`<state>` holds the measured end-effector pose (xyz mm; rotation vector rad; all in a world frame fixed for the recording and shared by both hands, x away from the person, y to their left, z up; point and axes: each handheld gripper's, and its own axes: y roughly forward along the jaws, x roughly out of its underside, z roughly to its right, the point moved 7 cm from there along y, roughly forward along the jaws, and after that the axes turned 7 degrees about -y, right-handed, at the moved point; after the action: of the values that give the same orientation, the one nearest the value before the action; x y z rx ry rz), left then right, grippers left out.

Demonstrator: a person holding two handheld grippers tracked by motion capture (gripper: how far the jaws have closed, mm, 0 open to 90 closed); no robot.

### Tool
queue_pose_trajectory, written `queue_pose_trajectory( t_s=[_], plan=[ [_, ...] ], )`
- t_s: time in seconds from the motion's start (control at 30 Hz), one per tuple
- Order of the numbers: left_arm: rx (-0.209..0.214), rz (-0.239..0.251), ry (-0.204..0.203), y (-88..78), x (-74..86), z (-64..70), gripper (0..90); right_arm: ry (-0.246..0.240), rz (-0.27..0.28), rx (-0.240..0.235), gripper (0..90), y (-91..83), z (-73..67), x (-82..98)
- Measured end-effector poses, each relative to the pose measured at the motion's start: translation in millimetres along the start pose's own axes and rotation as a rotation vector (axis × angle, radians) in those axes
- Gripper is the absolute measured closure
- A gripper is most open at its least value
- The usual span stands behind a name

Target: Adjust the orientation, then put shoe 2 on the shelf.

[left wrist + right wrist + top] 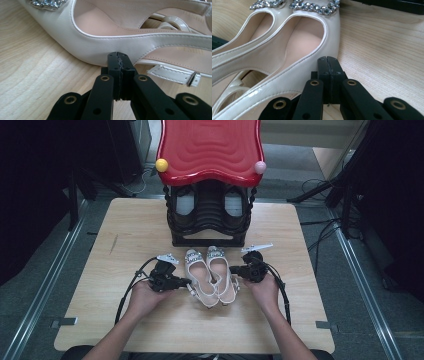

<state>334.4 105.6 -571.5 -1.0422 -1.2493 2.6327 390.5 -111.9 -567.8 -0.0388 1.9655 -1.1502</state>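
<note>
Both grippers, left and right, have jaws pressed together on nothing, tips against the outer sides of the shoes just before the rack, likely squaring the pair.

The red-topped rack is cut off by the top edge of the high view, its lower shelves too dark to read. In the left gripper view, the left shoe runs off the top and right edges. In the right gripper view, the right shoe leaves the frame's left edge, its heel unseen.
</note>
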Motion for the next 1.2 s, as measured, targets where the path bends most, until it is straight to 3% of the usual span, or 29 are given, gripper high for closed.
queue_pose_trajectory(
  t_s=[0.3, 0.53, 0.83, 1.2],
  plan=[
    [0.034, -0.019, 0.018, 1.7, 3.8, 8.3, 90.0, 0.001, 0.000, 0.021, 88.0, 2.2, 6.8, -2.2],
    [0.029, 0.003, 0.020, -10.3, 1.9, 6.8, 81.3, -0.014, 0.023, 0.013, 84.1, -4.5, 7.1, -5.2],
    [-0.006, 0.023, 0.022, -23.6, 0.7, 1.6, 68.3, -0.027, 0.077, -0.005, 74.4, -16.8, 2.7, -11.1],
    [-0.038, 0.039, 0.010, -32.5, 0.3, -7.8, 61.7, -0.053, 0.103, -0.029, 66.1, -24.6, -14.2, -18.6]
  ],
)
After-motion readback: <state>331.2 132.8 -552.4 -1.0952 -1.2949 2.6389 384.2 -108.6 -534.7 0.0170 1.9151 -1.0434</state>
